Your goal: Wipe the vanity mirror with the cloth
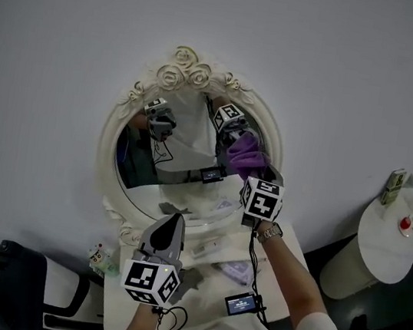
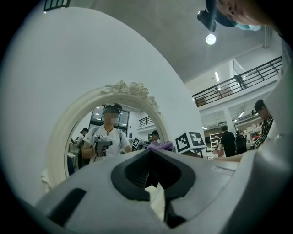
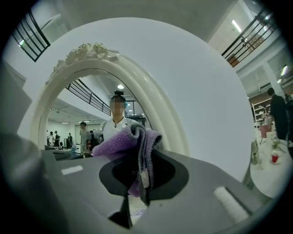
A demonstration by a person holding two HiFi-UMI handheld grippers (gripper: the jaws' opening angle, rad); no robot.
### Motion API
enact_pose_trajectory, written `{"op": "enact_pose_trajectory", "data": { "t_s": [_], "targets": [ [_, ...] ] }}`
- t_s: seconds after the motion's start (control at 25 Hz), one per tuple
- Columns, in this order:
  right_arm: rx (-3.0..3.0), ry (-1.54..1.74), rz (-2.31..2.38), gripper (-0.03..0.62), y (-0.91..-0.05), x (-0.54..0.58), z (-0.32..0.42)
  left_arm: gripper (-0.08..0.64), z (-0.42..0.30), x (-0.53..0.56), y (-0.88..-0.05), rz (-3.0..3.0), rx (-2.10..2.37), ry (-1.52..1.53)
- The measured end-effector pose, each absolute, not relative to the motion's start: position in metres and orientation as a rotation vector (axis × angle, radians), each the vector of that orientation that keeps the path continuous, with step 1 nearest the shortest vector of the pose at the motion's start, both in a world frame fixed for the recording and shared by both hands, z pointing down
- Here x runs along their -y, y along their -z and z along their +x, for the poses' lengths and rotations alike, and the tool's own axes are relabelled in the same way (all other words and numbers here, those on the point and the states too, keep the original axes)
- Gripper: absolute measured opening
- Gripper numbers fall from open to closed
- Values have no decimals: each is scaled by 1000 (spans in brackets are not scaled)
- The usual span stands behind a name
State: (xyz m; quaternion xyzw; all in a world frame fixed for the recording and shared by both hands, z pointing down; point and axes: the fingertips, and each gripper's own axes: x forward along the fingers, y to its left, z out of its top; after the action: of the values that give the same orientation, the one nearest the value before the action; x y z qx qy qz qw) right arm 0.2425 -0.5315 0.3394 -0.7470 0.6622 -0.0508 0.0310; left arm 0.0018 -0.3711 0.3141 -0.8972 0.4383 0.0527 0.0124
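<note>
An oval vanity mirror point(image 1: 183, 166) in a white frame with roses point(image 1: 183, 67) on top stands against the wall. My right gripper point(image 1: 250, 171) is shut on a purple cloth point(image 1: 245, 152), which it holds against the right side of the glass. In the right gripper view the cloth point(image 3: 120, 140) bulges out between the jaws of that gripper point(image 3: 139, 137), just in front of the mirror frame point(image 3: 158, 112). My left gripper point(image 1: 175, 219) is shut and holds nothing; it hangs low before the mirror's bottom edge. The left gripper view shows this gripper point(image 2: 149, 151), the mirror point(image 2: 87, 137) and the cloth point(image 2: 161, 146).
A small white table point(image 1: 116, 305) under the mirror carries a few small items. To the right stands a round white table point(image 1: 382, 235) with a red object point(image 1: 405, 223) and a carton point(image 1: 394, 186). A black chair point(image 1: 10, 277) is at lower left. A small device point(image 1: 243, 304) hangs on a cable.
</note>
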Motion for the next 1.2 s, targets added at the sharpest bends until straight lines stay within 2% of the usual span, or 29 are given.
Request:
{"op": "enact_pose_trajectory", "data": {
  "t_s": [0.36,0.76,1.04,1.2],
  "targets": [
    [-2336,10,-1956,52,-310,526,84,0,-74,364,-317,-2681,-1595,-171],
    [-2661,81,-1686,54,-349,530,-71,0,-171,339,-329,-2510,-1887,-197],
    [-2670,26,-1679,54,-367,538,-119,0,-229,323,-344,-2405,-2073,-153],
    [-2682,6,-1689,54,-371,542,-110,-1,-217,334,-352,-2453,-2036,-146]
  ]
}}
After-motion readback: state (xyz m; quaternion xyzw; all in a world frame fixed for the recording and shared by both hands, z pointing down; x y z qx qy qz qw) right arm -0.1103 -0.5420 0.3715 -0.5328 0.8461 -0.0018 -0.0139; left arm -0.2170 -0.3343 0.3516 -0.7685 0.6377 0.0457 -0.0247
